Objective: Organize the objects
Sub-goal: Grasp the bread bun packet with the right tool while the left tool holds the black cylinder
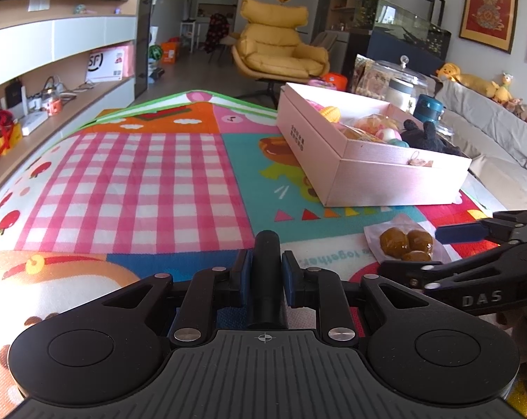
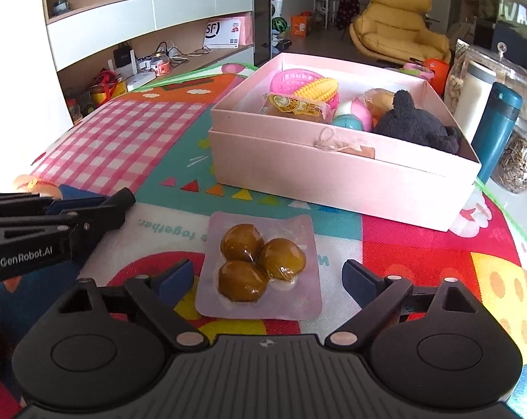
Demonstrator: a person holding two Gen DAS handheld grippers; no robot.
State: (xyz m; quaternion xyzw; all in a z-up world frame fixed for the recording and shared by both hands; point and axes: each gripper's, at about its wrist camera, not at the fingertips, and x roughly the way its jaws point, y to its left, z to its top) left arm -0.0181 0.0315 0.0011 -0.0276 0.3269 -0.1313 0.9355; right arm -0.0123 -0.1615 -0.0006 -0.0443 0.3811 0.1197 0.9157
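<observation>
A pink packet of three brown glazed balls [image 2: 260, 265] lies flat on the colourful play mat [image 2: 403, 244], between the spread fingers of my right gripper [image 2: 266, 279], which is open and low around it. The packet also shows in the left wrist view [image 1: 404, 241], with the right gripper [image 1: 434, 248] around it. My left gripper [image 1: 266, 274] is shut on a black cylinder [image 1: 267, 272] that stands up between its blue pads. In the right wrist view the left gripper [image 2: 123, 202] is at the left with that cylinder. The pink box [image 2: 333, 178] behind holds several toys.
The pink box [image 1: 385, 178] holds a toy corn [image 2: 317, 92], a dark plush [image 2: 417, 125], balls and a snack pack. A teal flask [image 2: 497, 129] and glass jars [image 2: 518, 160] stand right of it. A shelf unit [image 1: 53, 80] is left, a sofa [image 1: 500, 129] right.
</observation>
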